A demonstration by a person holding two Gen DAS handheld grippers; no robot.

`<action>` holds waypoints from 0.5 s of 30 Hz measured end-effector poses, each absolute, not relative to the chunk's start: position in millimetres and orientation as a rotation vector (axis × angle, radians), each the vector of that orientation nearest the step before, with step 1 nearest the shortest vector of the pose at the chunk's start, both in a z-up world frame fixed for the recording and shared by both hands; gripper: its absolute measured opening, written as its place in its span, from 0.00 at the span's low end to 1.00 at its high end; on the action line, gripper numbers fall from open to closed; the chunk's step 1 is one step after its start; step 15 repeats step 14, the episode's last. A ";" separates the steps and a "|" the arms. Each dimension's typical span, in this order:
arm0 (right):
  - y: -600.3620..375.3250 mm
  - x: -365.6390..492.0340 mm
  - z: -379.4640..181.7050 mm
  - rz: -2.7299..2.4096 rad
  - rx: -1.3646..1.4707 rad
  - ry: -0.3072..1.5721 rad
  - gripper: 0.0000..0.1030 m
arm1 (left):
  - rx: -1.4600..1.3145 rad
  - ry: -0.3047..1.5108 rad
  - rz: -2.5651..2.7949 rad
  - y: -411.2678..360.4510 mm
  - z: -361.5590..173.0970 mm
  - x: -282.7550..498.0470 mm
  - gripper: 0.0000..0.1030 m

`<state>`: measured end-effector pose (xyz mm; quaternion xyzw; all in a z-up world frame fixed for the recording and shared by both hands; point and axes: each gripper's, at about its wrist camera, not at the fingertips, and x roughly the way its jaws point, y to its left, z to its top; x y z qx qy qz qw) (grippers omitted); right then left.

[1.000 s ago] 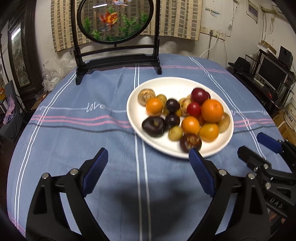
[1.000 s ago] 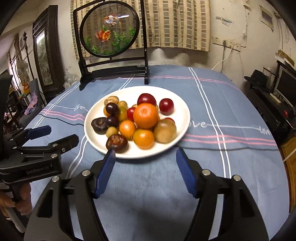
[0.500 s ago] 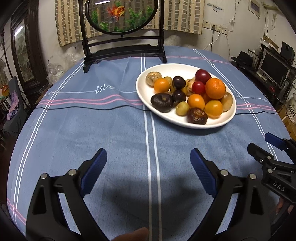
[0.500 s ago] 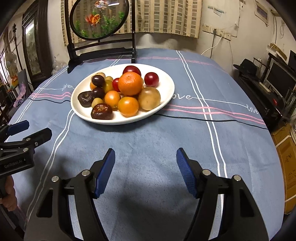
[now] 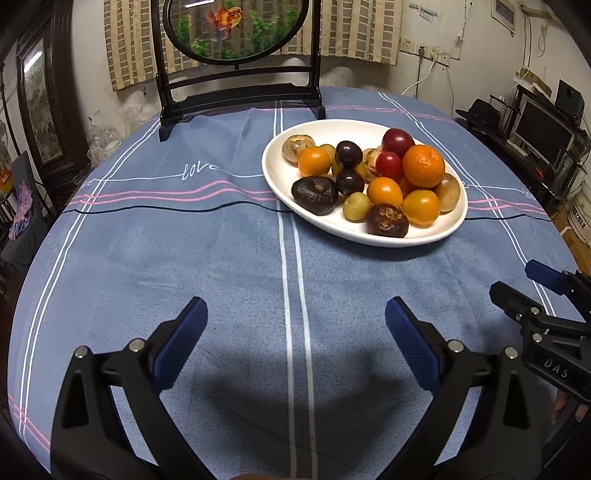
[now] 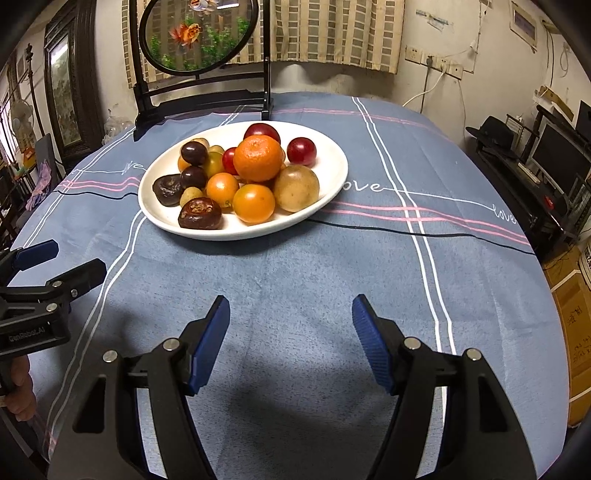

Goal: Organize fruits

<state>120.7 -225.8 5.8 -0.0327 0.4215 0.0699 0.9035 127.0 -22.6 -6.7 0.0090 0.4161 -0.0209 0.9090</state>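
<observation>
Nearest the cameras, the left gripper (image 5: 295, 325) and the right gripper (image 6: 291, 325) hover low over the near part of a round table (image 5: 184, 258) covered in a blue striped cloth. Each has its jaws spread wide with nothing between them, and bare cloth lies beneath both. Farther back, well apart from both grippers, a white plate (image 6: 325, 155) sits on the cloth with all the visible fruits (image 6: 236, 177) gathered on it in a loose heap; none lies loose on the table. About fifteen pieces can be counted, though some are half hidden: one large tangerine (image 6: 257, 158), three smaller orange fruits, two red plums, two dark purple plums, two wrinkled dark brown fruits, two tan round ones, and a few small yellow-green ones. With everything on the plate, the scene fits either a finished gathering or a mixed pile waiting to be sorted. Behind the plate stands an oval goldfish screen (image 5: 236, 29) in a black frame.
</observation>
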 end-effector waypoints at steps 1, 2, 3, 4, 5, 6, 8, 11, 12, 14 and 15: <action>-226.6 121.0 4.8 0.143 -0.067 0.874 0.67 | 0.020 0.864 -0.043 -22.9 -8.1 128.2 0.96; -226.8 121.0 4.3 0.142 -0.068 0.877 0.67 | 0.021 0.868 -0.041 -23.1 -9.3 128.9 0.96; -227.0 121.4 3.5 0.141 -0.068 0.880 0.67 | 0.023 0.871 -0.040 -23.4 -10.6 129.6 0.96; -227.5 121.7 2.2 0.138 -0.071 0.887 0.67 | 0.024 0.873 -0.039 -23.7 -12.0 130.3 0.96; -227.6 121.7 1.1 0.136 -0.071 0.890 0.67 | 0.026 0.875 -0.038 -23.6 -12.8 130.7 0.96; -227.8 121.7 -0.2 0.135 -0.071 0.892 0.67 | 0.027 0.876 -0.036 -23.7 -13.3 131.3 0.96; -229.0 121.7 -2.7 0.131 -0.070 0.899 0.67 | 0.029 0.876 -0.035 -23.4 -14.2 131.6 0.96; -230.1 122.5 -6.9 0.128 -0.068 0.912 0.67 | 0.034 0.879 -0.030 -23.2 -16.1 133.0 0.96; -230.4 122.8 -8.8 0.126 -0.068 0.917 0.67 | 0.035 0.881 -0.030 -23.2 -17.0 133.4 0.96; -230.7 123.4 -12.0 0.123 -0.069 0.928 0.67 | 0.039 0.886 -0.029 -23.4 -19.8 135.0 0.96; -230.7 123.4 -12.0 0.123 -0.069 0.928 0.67 | 0.039 0.886 -0.029 -23.4 -19.8 135.0 0.96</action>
